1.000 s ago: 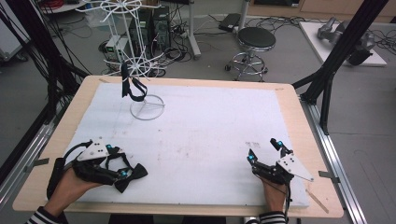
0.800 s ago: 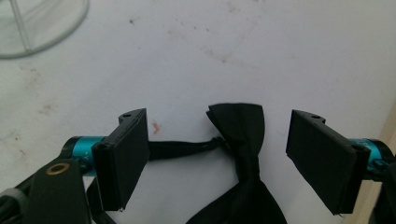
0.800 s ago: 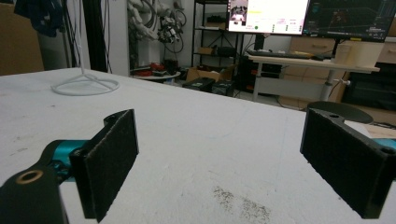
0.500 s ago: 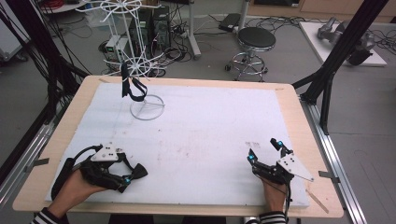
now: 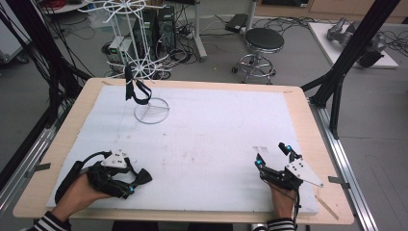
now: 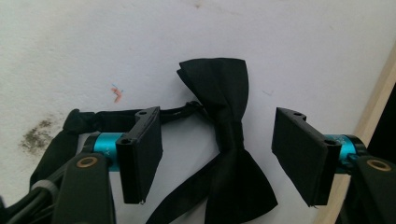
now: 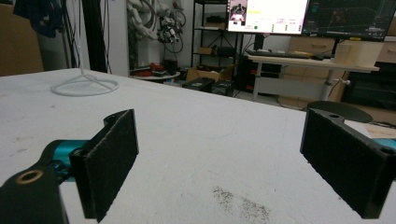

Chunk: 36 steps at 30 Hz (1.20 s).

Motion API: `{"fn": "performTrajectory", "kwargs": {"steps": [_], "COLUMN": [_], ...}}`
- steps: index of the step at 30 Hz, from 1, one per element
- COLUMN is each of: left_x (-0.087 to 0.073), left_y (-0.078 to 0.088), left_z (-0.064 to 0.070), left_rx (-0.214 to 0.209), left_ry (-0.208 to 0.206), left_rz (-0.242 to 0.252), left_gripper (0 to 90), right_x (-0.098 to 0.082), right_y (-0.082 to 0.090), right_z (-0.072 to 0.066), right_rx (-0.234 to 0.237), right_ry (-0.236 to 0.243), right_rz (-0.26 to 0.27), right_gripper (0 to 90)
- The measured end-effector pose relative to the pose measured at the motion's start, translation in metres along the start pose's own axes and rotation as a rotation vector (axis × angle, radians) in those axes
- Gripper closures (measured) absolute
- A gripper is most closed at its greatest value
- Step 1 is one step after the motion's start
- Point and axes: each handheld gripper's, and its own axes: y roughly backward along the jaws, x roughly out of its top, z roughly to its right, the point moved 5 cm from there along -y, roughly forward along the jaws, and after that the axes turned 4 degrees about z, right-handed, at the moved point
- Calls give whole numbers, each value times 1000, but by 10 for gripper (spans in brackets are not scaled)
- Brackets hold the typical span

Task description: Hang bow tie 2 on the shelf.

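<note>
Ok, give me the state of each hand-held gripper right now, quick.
Left hand-held gripper: open, jaws either side of the black bow tie, not closed on it.
Right hand-held gripper: open, nothing between its jaws, over the white table cover.

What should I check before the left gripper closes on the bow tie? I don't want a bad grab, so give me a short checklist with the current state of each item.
1. Left gripper open: ok, jaws spread wide.
2. Bow tie between the jaws: ok, its knot sits in the gap, touching neither pad.
3. Bow tie strap out of the closing path: not ok, it runs behind the left-hand jaw in the left gripper view and could get pinched.
4. Tie lying flat on the white mat: cannot tell, one wing looks raised.
5. Right gripper out of the way: ok, open and empty, far across the mat.
6. Stand with another dark strap hung on it: ok, well away.
</note>
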Motion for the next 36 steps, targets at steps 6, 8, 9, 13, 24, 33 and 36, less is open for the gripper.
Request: {"fn": "performTrajectory", "kwargs": {"steps": [6,8,9,13,24,33,36], "left_x": [1,2,2,2,-1,0,0], "left_y": [-5,-6,-7,-10,-12,-12,-10], "left_z": [2,3,3,3,1,2,1], "left_rx": [-35,-48,-50,-51,-74,-72,-56], "left_ry": [-19,-23,-28,-35,-20,-26,-21], "left_rz": [-59,-75,-81,-113,-147,-166,-144], "left_gripper": [393,429,438,505,686,754,754], "right_x": [0,0,0,0,0,0,0], "right_y": [0,0,0,0,0,0,0], "right_z": [0,0,0,1,0,0,0], "right_rx": [-4,-3,-3,-2,-2,-4,-4], "right_ry": [-6,-4,-5,-4,-5,-2,-3], "right_rz": [-2,-1,-1,3,-1,-1,-1], "right_gripper": [107,108,108,108,107,108,108]}}
